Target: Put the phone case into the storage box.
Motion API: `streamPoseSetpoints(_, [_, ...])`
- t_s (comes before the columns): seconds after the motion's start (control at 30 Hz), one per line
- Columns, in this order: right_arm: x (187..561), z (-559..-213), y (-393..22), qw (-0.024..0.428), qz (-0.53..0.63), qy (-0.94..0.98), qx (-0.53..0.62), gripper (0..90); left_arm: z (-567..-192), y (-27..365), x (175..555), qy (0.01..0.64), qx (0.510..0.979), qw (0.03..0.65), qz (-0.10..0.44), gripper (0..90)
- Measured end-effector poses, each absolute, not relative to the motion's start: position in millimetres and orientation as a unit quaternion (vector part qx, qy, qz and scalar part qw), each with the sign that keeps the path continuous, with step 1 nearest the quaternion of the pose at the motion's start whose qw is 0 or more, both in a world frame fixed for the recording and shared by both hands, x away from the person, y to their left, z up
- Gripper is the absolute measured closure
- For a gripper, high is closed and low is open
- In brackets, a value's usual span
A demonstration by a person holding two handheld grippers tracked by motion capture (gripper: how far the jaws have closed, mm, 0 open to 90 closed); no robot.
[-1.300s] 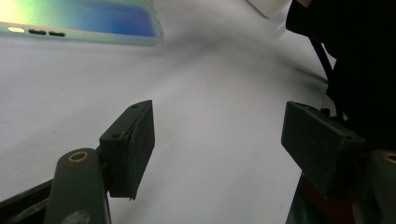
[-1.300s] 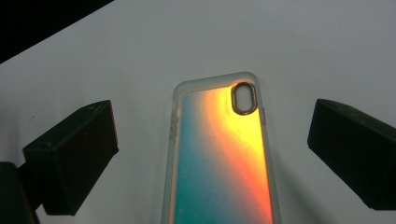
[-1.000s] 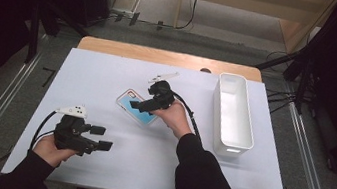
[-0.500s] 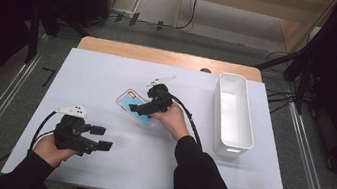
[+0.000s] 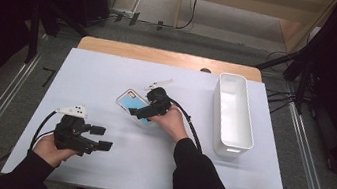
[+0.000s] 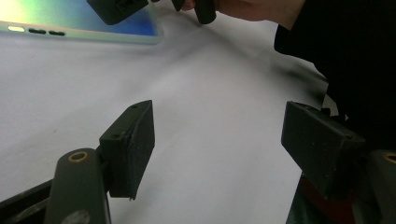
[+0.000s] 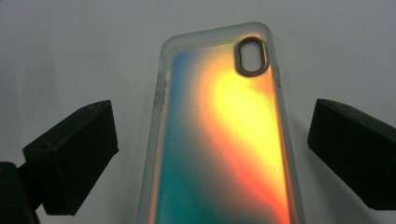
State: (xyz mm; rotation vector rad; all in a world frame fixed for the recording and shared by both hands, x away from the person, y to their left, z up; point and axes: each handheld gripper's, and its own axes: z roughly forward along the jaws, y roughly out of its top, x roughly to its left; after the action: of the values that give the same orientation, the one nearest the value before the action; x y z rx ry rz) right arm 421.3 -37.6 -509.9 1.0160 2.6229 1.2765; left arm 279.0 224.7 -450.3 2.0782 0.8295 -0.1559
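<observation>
A translucent phone case (image 5: 128, 99) with a blue-to-orange sheen lies flat on the white table mat (image 5: 108, 75) near the middle. My right gripper (image 5: 137, 112) hovers low over its near end. In the right gripper view the case (image 7: 224, 140) lies lengthwise between the wide-apart jaws, camera cutout at the far end, and the right gripper (image 7: 210, 140) is open and not touching it. My left gripper (image 5: 104, 138) rests at the front left, open and holding nothing. The left gripper (image 6: 219, 140) looks toward the case (image 6: 70, 23) and the right gripper (image 6: 121, 7).
A long white bin (image 5: 233, 112), with nothing in it, stands along the right side of the mat. A small white stick-like object (image 5: 159, 83) lies just beyond the case. A wooden table edge (image 5: 172, 57) runs along the back.
My right gripper has slid a little toward the person and lower over the case. The left gripper has stayed where it was.
</observation>
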Motion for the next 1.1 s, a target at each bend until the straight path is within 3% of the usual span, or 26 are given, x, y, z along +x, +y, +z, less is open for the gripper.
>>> streamPoseSetpoints(0.53, [415.5,-515.5,-29.5,0.059,0.383,0.866,0.317,0.5,-450.3,224.6,278.9,0.333,0.835,0.434,-0.062,25.7])
streamPoseSetpoints(0.87, [408.0,-517.1,-19.8,0.109,0.35,0.881,0.3,0.6,-450.4,224.5,278.8,0.333,0.835,0.434,-0.062,25.7])
streamPoseSetpoints(1.1, [408.2,-517.3,-20.3,0.109,0.355,0.878,0.302,4.1,-450.4,224.4,278.8,0.334,0.835,0.434,-0.062,25.7])
